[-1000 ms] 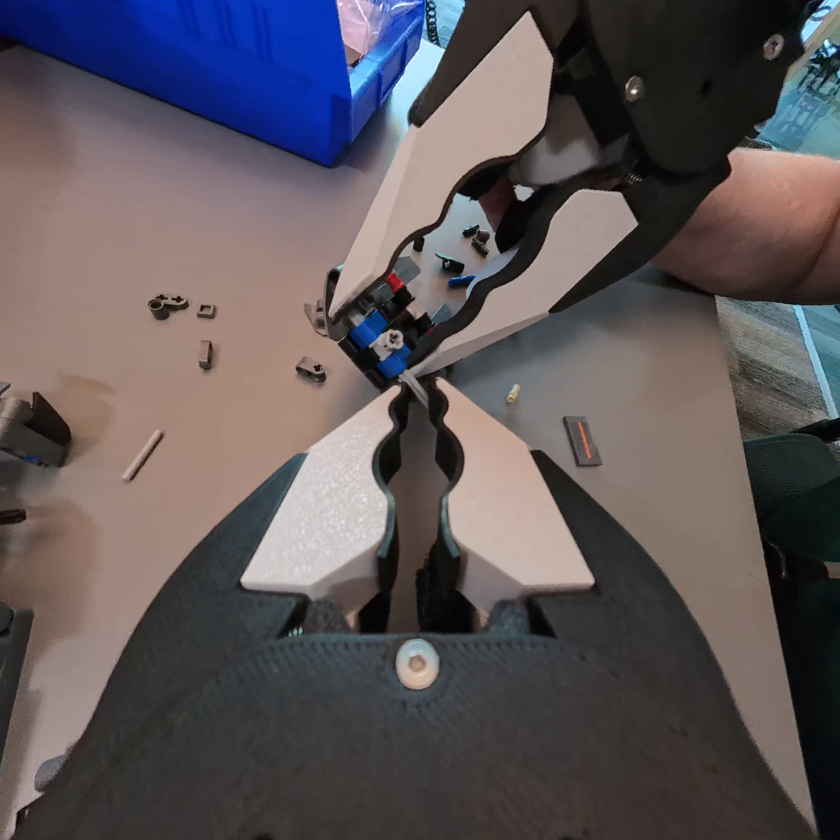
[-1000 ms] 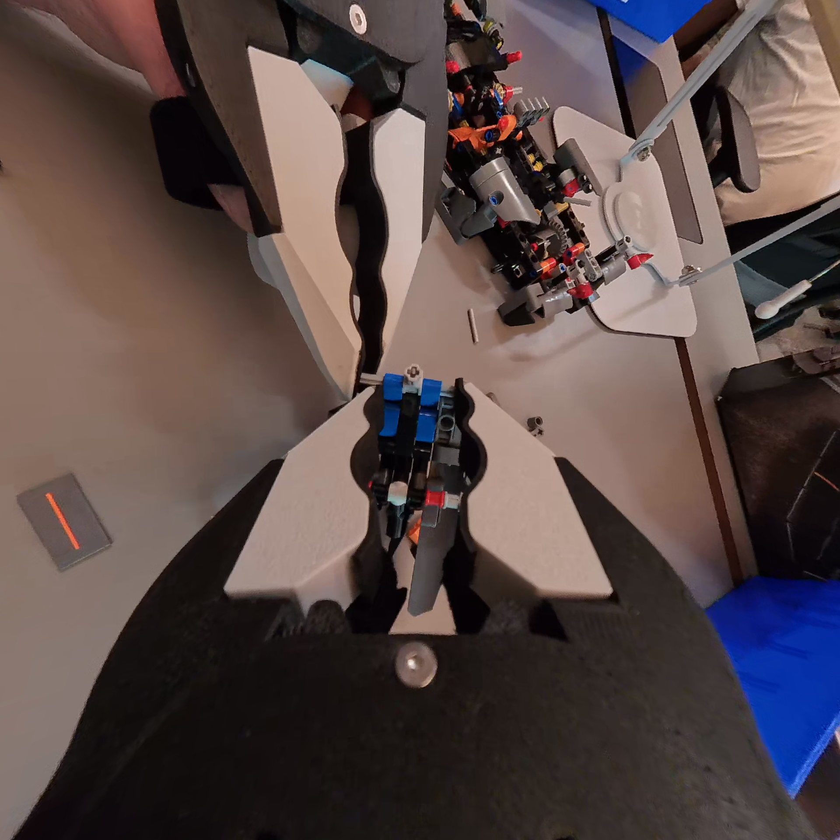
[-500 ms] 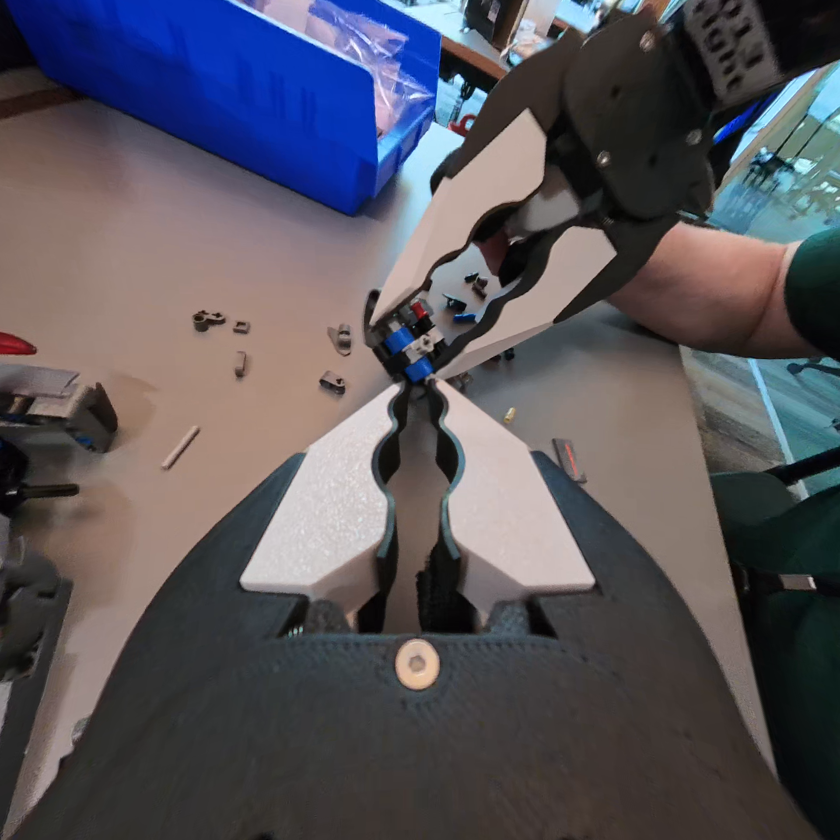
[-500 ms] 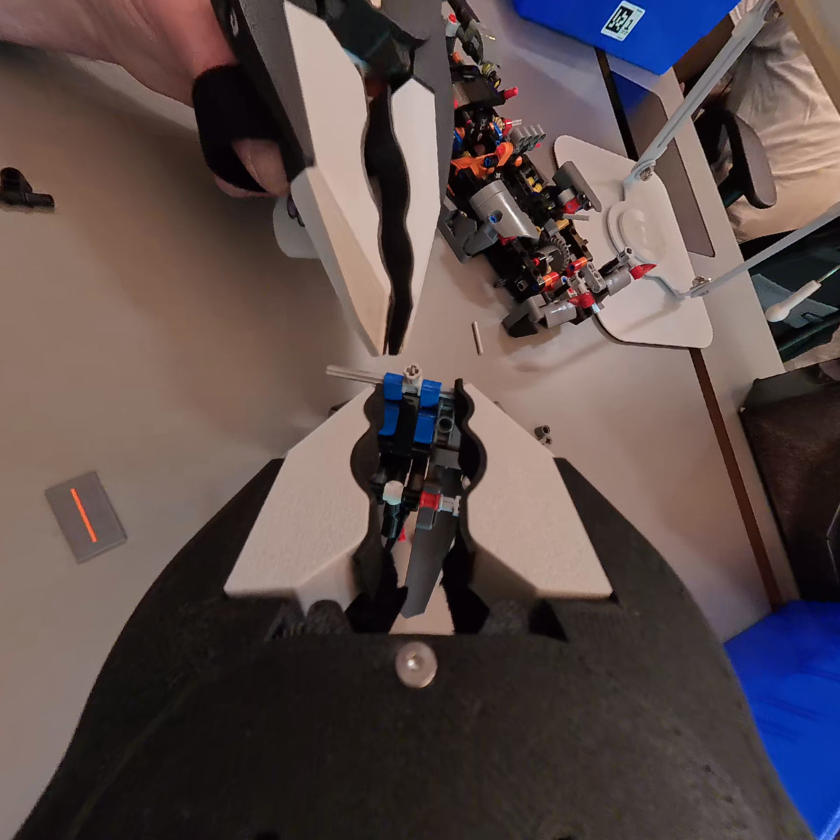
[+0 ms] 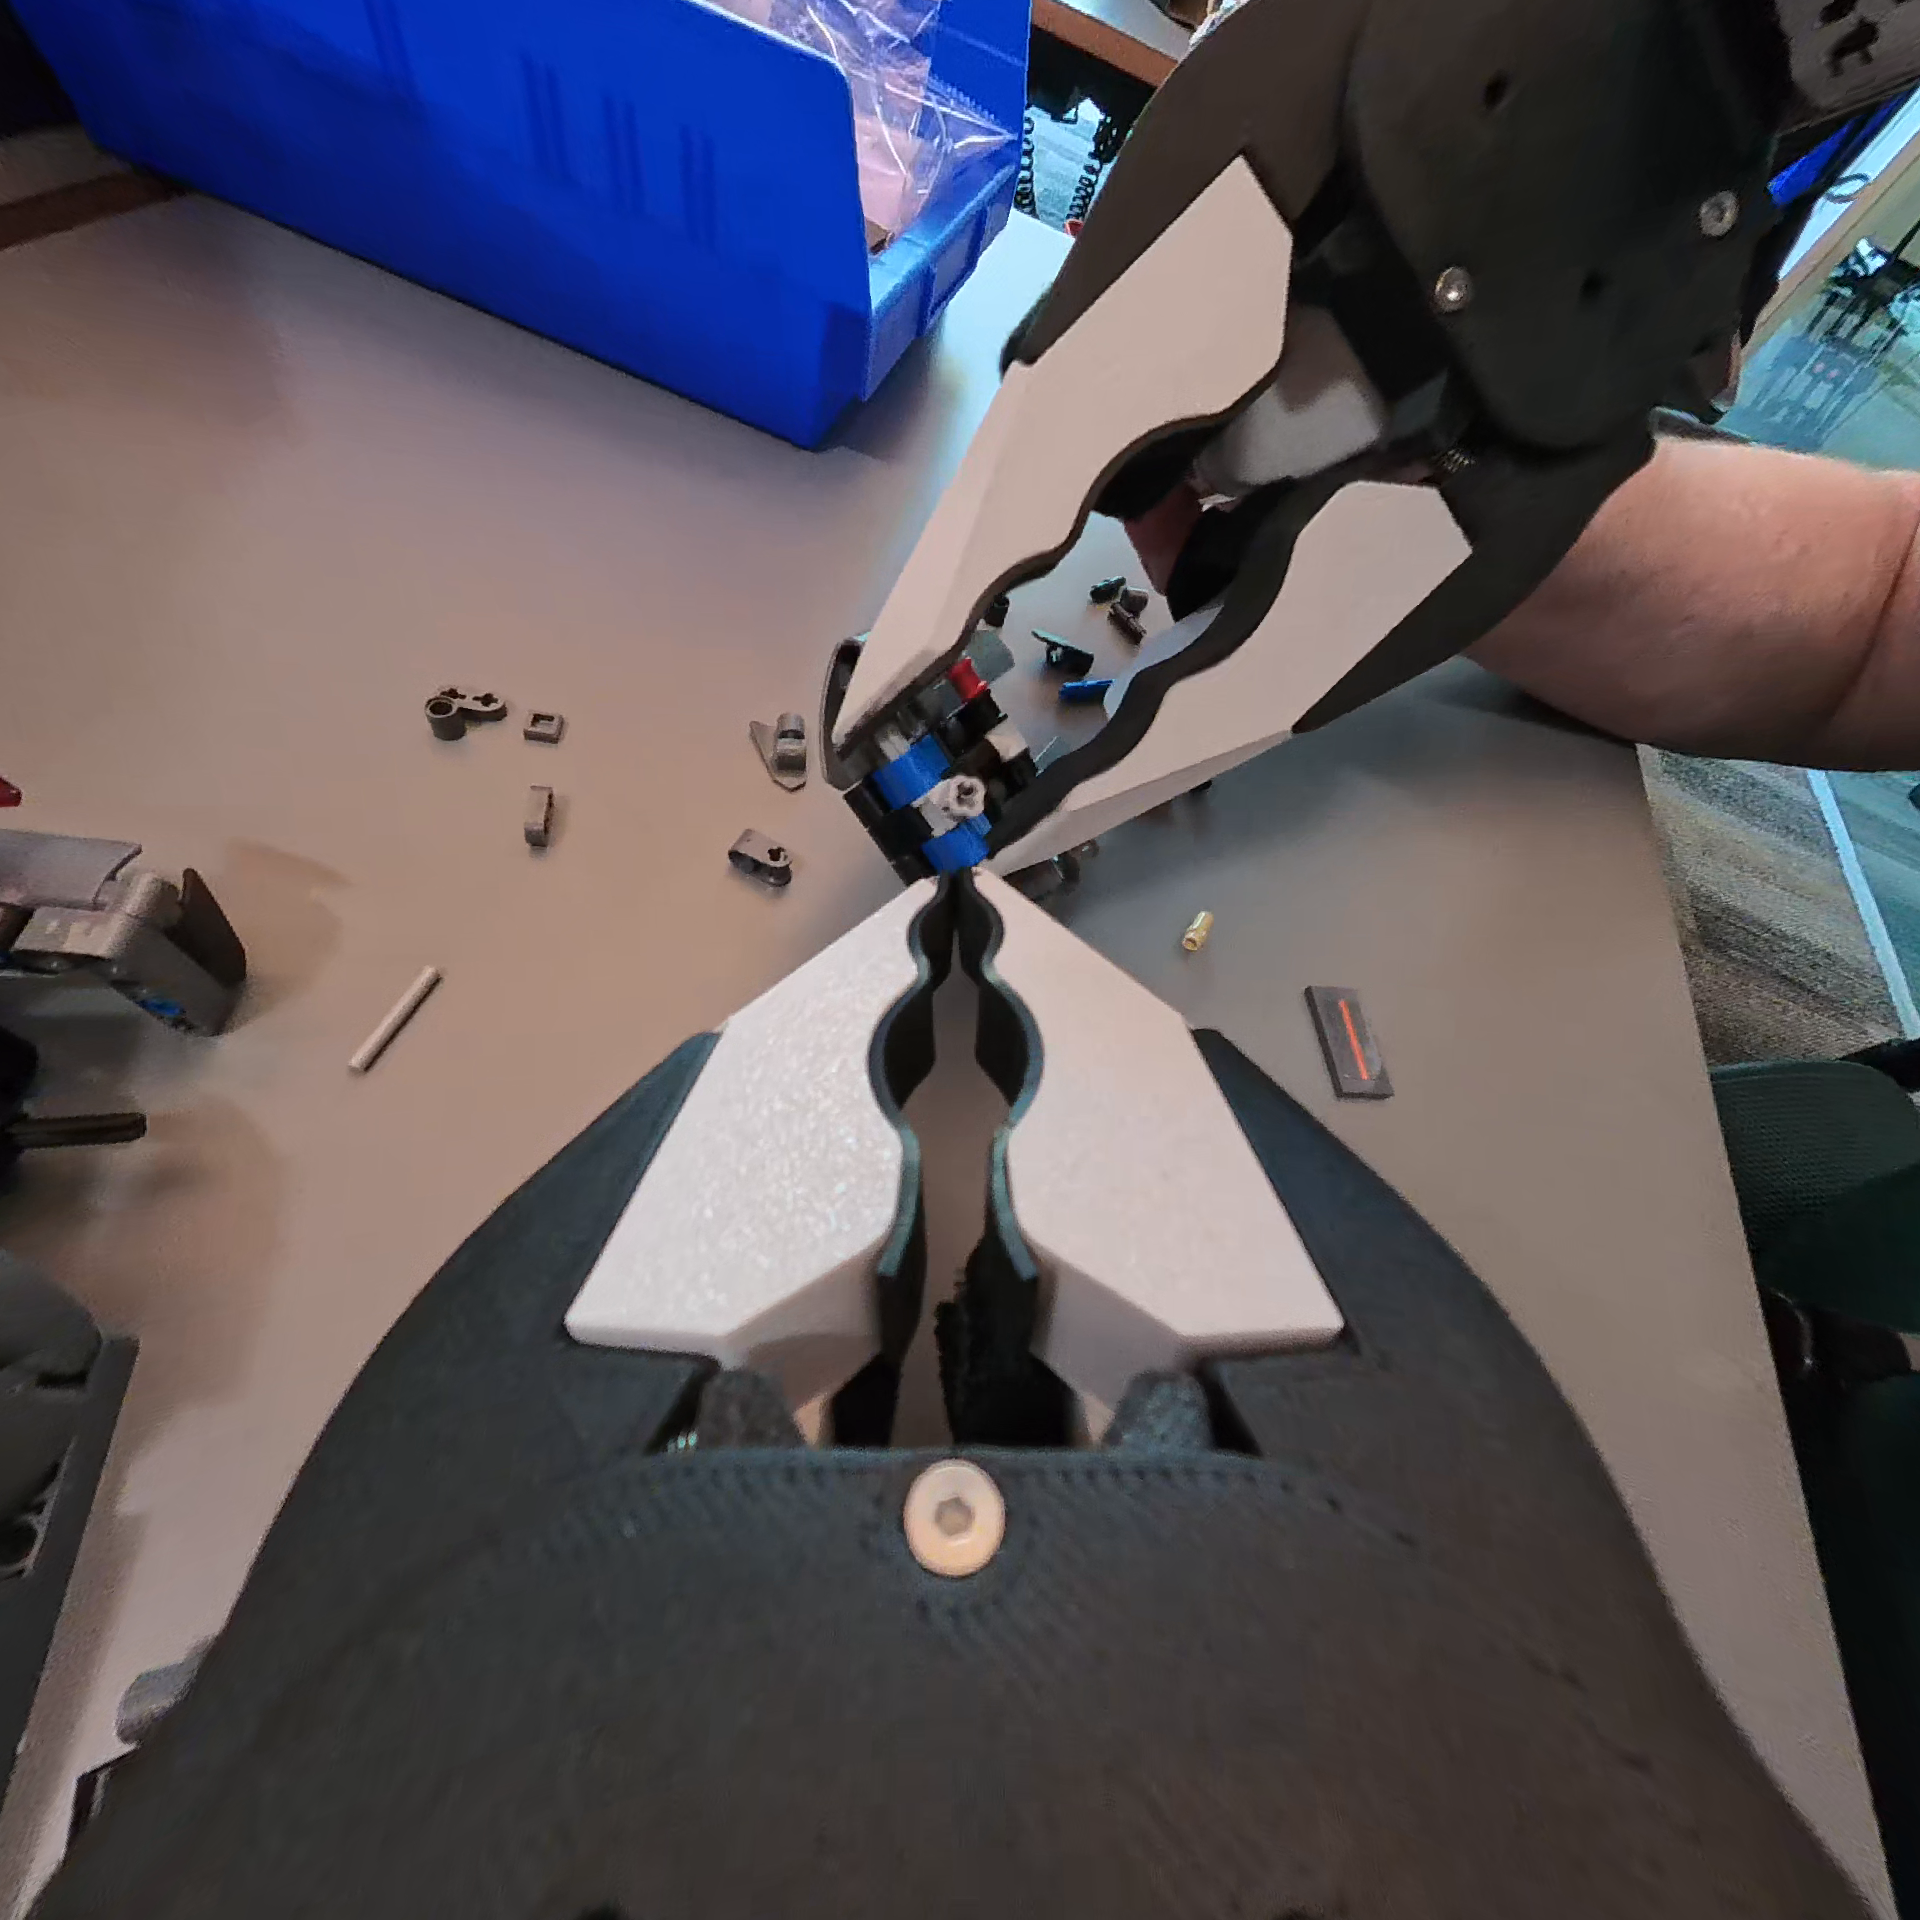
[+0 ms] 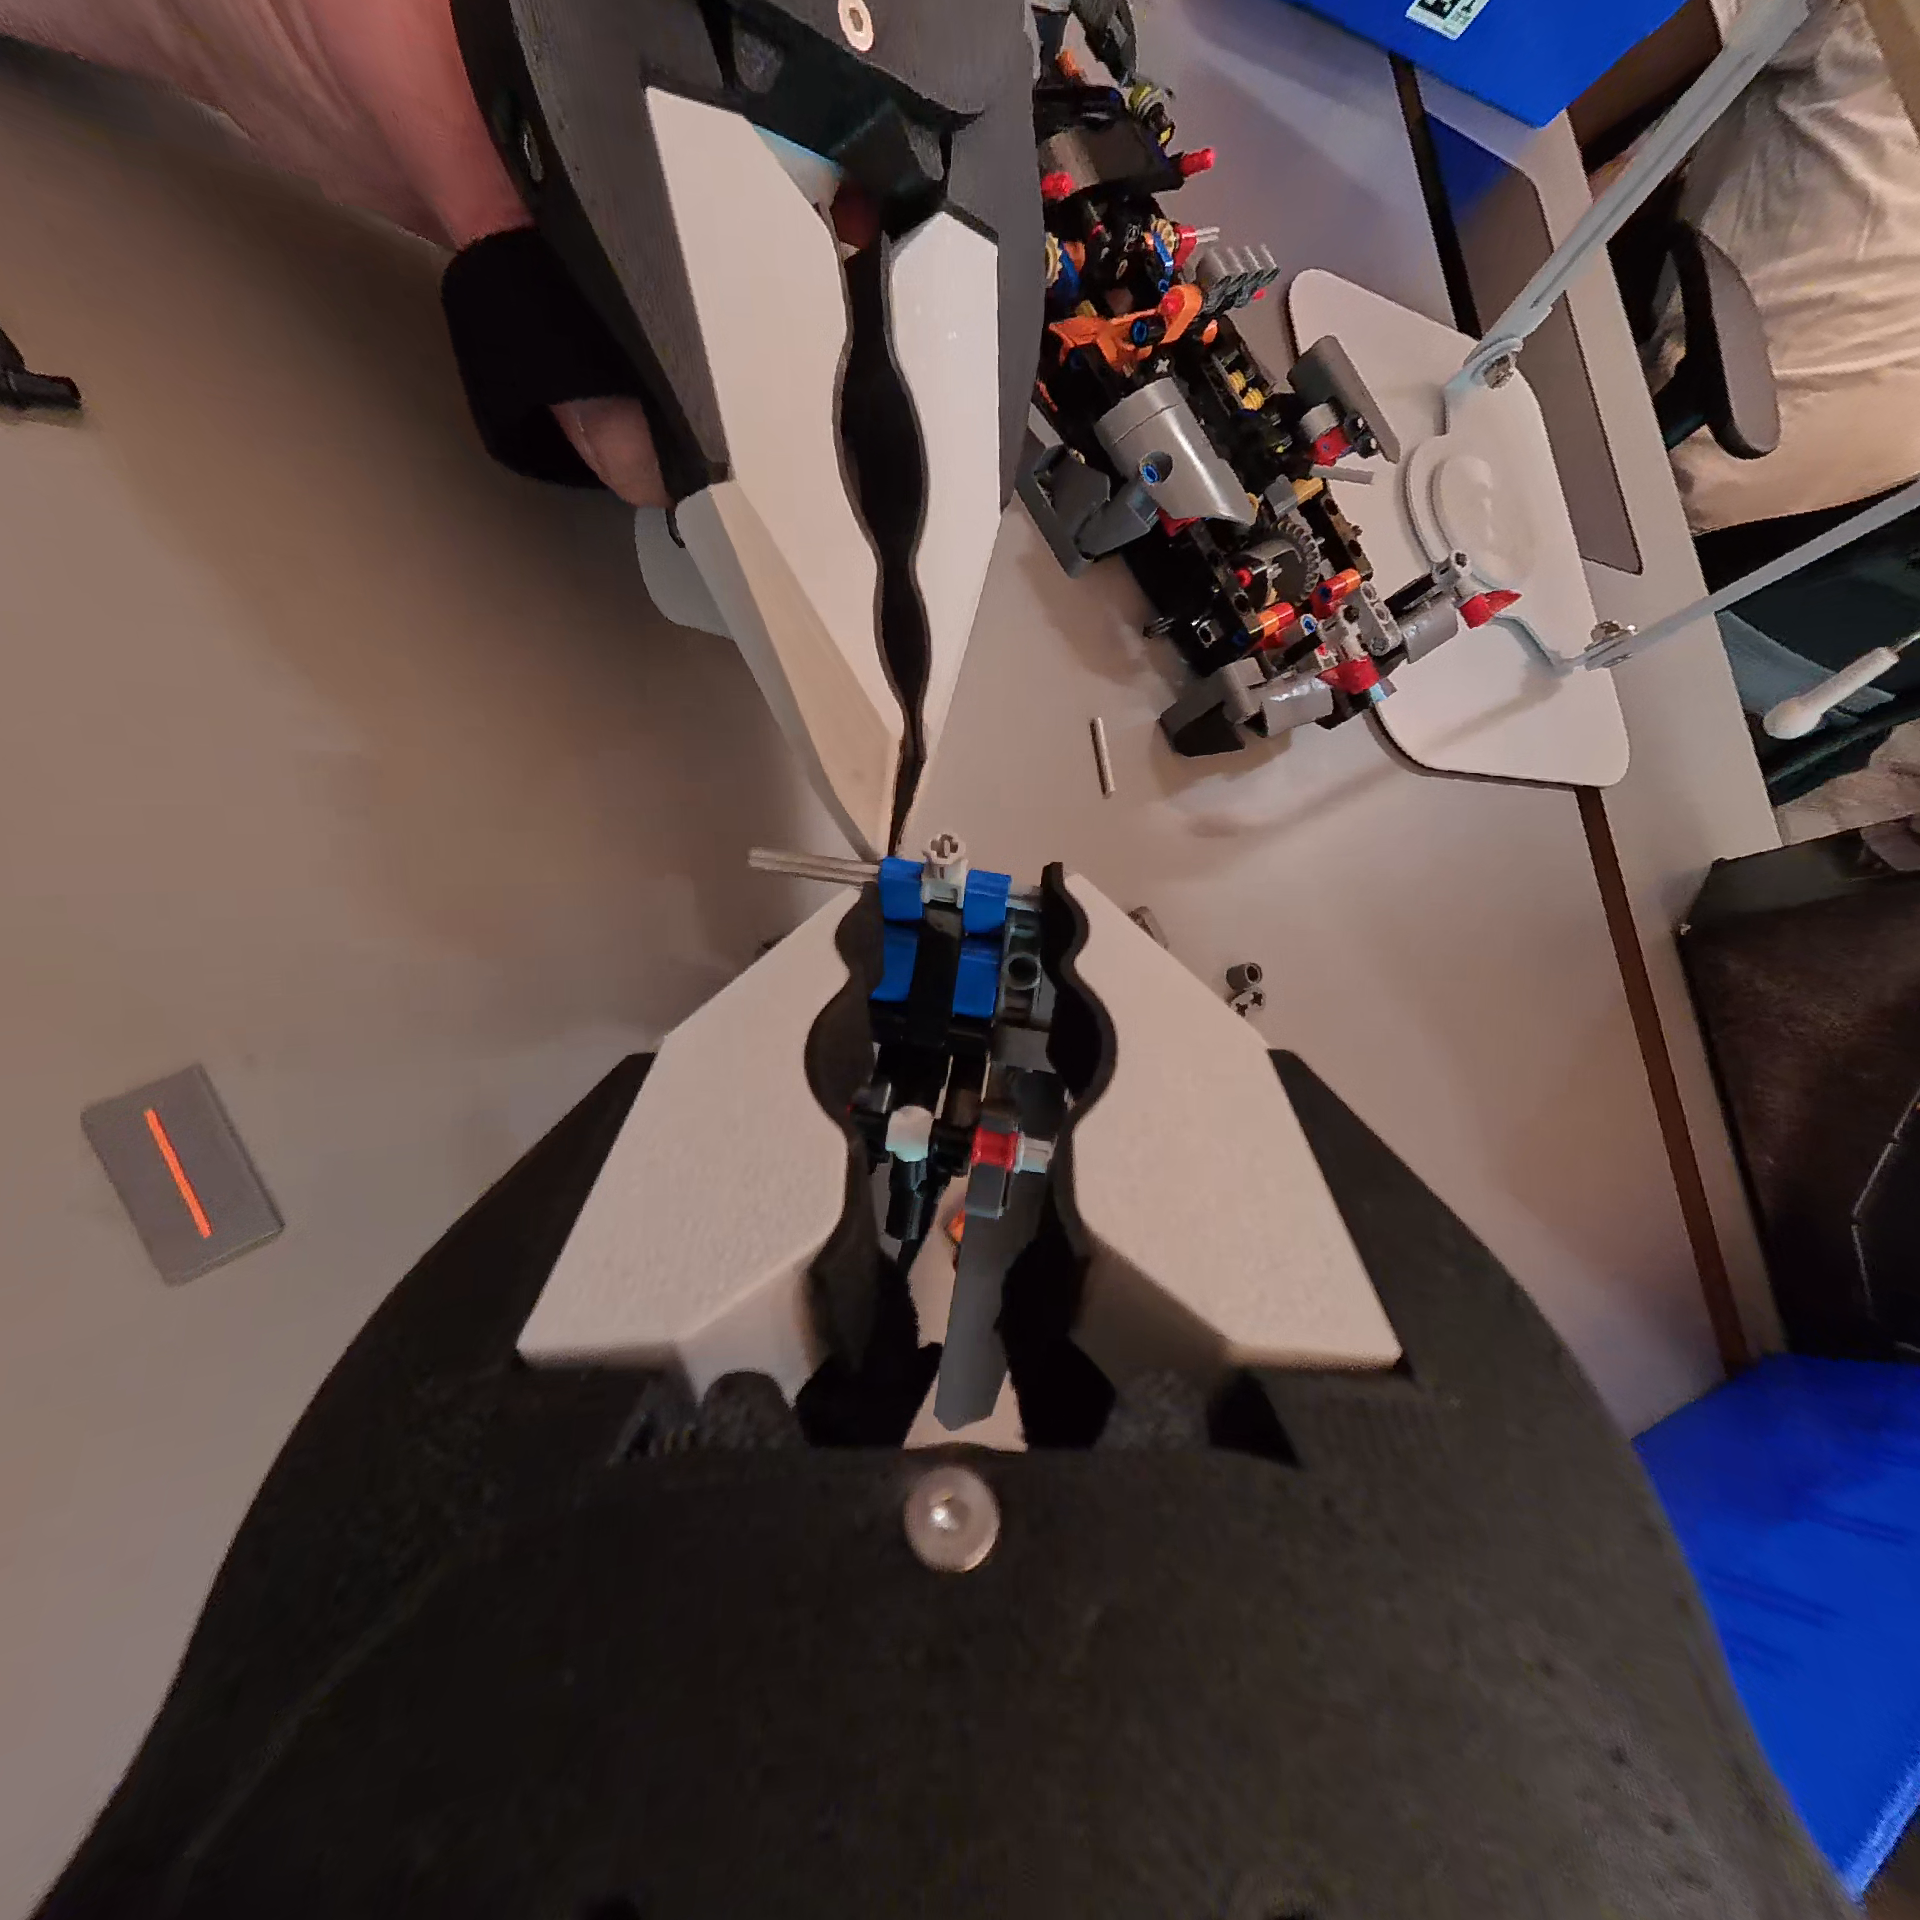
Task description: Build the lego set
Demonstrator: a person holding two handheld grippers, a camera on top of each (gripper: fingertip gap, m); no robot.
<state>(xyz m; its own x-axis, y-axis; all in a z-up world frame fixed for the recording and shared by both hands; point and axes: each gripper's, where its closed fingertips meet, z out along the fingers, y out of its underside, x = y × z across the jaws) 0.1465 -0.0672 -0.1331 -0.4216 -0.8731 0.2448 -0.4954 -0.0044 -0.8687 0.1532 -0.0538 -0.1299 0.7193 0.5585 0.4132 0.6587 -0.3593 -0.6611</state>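
Observation:
My right gripper [image 6: 951,904] is shut on a small blue, black and grey lego subassembly [image 6: 935,966] and holds it above the table. A thin grey axle [image 6: 805,860] sticks out of the subassembly's top end to the left. My left gripper [image 5: 961,894] is shut, with its tips right at the blue end of the subassembly [image 5: 920,784]. Nothing shows between its pads. In the right wrist view the left gripper [image 6: 902,810] comes down from above, its tips next to the axle's inner end. In the left wrist view the right gripper [image 5: 925,805] reaches in from the upper right.
A large part-built lego model [image 6: 1195,468] lies beside a white stand base [image 6: 1496,623]. A blue bin [image 5: 520,156] stands at the back. Loose grey parts [image 5: 468,712], a grey axle [image 5: 395,1018], a tan pin [image 5: 1197,930] and an orange-striped dark tile [image 5: 1349,1055] lie on the table. The grippers are tip to tip, or close to it.
One second ago the left gripper pinched the axle at the subassembly. It let go and drew back, leaving the axle stuck in. Now its shut tips are back at the subassembly.

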